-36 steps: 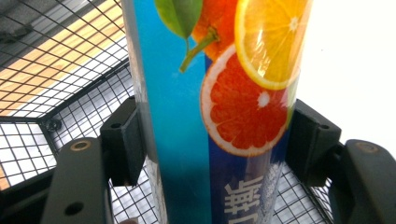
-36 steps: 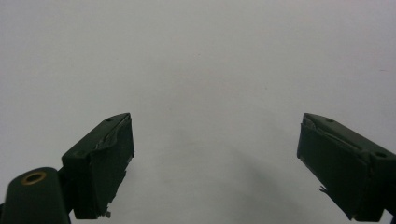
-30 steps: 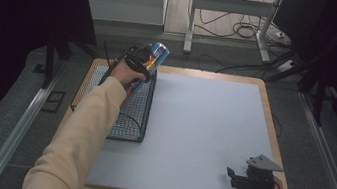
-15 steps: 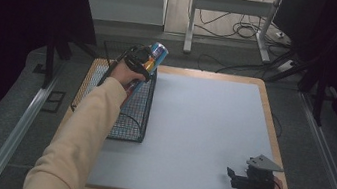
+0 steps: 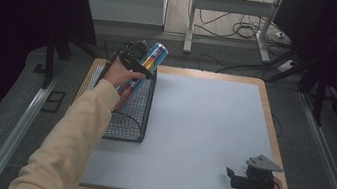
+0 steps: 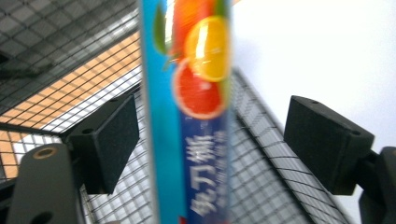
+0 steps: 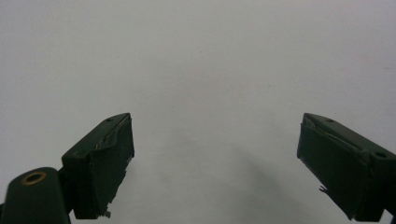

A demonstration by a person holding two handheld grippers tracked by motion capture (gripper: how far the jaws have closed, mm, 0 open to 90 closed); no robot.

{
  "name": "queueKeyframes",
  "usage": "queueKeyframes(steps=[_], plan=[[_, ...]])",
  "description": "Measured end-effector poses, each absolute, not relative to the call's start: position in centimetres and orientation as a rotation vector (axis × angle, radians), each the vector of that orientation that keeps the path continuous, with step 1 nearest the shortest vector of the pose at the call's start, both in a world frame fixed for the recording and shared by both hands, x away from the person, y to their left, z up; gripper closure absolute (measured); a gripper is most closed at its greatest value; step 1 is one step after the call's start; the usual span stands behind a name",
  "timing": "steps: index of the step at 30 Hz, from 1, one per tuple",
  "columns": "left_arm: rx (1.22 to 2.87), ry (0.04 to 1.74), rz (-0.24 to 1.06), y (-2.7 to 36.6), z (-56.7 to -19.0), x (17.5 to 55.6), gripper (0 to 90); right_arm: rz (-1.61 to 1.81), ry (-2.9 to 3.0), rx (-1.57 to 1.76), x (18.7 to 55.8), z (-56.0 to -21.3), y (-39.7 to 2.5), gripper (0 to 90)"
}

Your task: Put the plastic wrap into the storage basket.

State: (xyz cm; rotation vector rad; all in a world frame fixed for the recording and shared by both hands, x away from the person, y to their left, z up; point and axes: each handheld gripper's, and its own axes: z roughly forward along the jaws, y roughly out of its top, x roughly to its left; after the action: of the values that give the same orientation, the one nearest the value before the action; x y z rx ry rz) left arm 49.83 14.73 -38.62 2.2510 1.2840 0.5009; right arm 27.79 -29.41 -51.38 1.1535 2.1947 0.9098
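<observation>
A tall blue can [image 5: 153, 56] printed with citrus fruit leans tilted at the far end of a black wire basket [image 5: 127, 124], its top sticking out above the rim. In the left gripper view the can [image 6: 196, 93] stands between my left gripper's [image 6: 210, 135] jaws, with a gap on each side, so the jaws are open. From the high view the left gripper [image 5: 136, 62] sits beside the can over the basket's far end. My right gripper [image 5: 234, 179] rests low at the near right of the white mat [image 5: 203, 120], open [image 7: 215, 154] with nothing between its jaws.
The basket lies along the left edge of the wooden table [image 5: 269, 114]. Behind the table, cables [image 5: 246, 33] and metal stand legs [image 5: 190, 22] are on the floor. Dark curtains hang to the left and right.
</observation>
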Motion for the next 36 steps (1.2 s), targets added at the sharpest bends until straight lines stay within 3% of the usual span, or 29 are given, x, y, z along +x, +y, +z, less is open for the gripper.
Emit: queueKeyframes(steps=[8,21,36], plan=[[2.217,1.127,0.442,13.3,-36.8,45.2,17.5,0.912,2.187,1.152,27.7,-51.2,-29.4,11.1],[2.193,0.901,0.324,9.5,-37.3,37.1,19.4,0.916,2.177,1.146,27.4,-50.9,-29.3,11.1],[2.209,0.778,0.192,6.4,-43.5,31.5,20.7,0.945,2.183,1.132,27.4,-51.0,-29.2,11.1]])
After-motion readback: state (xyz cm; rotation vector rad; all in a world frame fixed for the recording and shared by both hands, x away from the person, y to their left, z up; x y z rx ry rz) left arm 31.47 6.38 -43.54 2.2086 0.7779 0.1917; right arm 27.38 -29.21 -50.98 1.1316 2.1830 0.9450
